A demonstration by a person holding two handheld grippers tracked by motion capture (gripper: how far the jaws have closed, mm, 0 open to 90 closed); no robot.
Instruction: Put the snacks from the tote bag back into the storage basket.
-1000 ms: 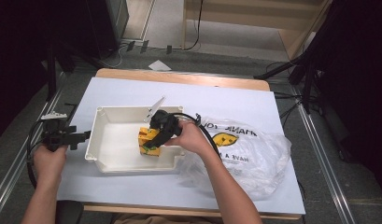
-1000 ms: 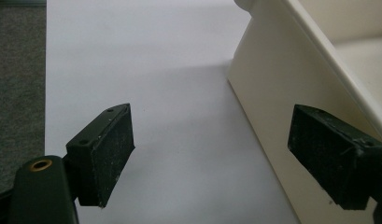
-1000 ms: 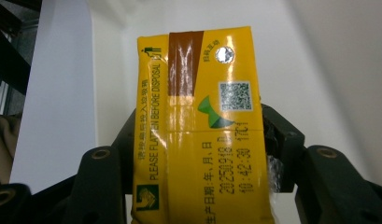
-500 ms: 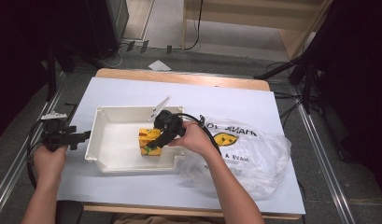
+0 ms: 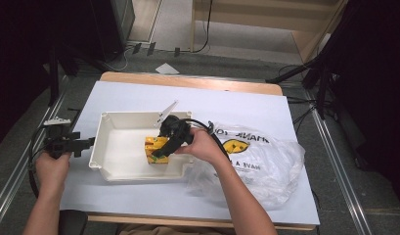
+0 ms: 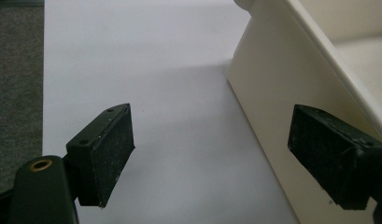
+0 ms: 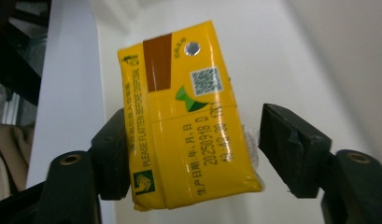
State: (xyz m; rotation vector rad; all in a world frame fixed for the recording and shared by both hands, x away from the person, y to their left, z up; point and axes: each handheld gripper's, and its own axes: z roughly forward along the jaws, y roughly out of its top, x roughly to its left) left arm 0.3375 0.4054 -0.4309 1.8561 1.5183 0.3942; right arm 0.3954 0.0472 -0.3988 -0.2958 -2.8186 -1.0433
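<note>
The right hand-held gripper (image 5: 161,149) reaches into the white tray (image 5: 120,169) with its jaws spread around a yellow drink carton (image 7: 186,116). In the right gripper view one jaw lies against the carton's side, while the other stands clear of it with a gap between, so the carton is bracketed rather than clamped; it seems to rest on the tray floor near the tray's right wall. That stance reads either as a grip about to close or one just let go; I cannot tell which.

The left hand-held gripper (image 6: 235,158) hovers wide open and empty just outside the tray's left wall, low over the white-covered worktop (image 5: 246,105), probably placed to steady the tray if it slides.

Beside the tray on the right lies a crumpled clear plastic bag (image 5: 258,164) with a yellow logo and dark lettering, seen reversed and not readable.

The carton's printing is clear: "PLEASE FLATTEN BEFORE DISPOSAL" along one edge, a date code "20250918 D", Chinese characters beside it, a QR code, a green mark, a brown band and a foil straw hole.
</note>
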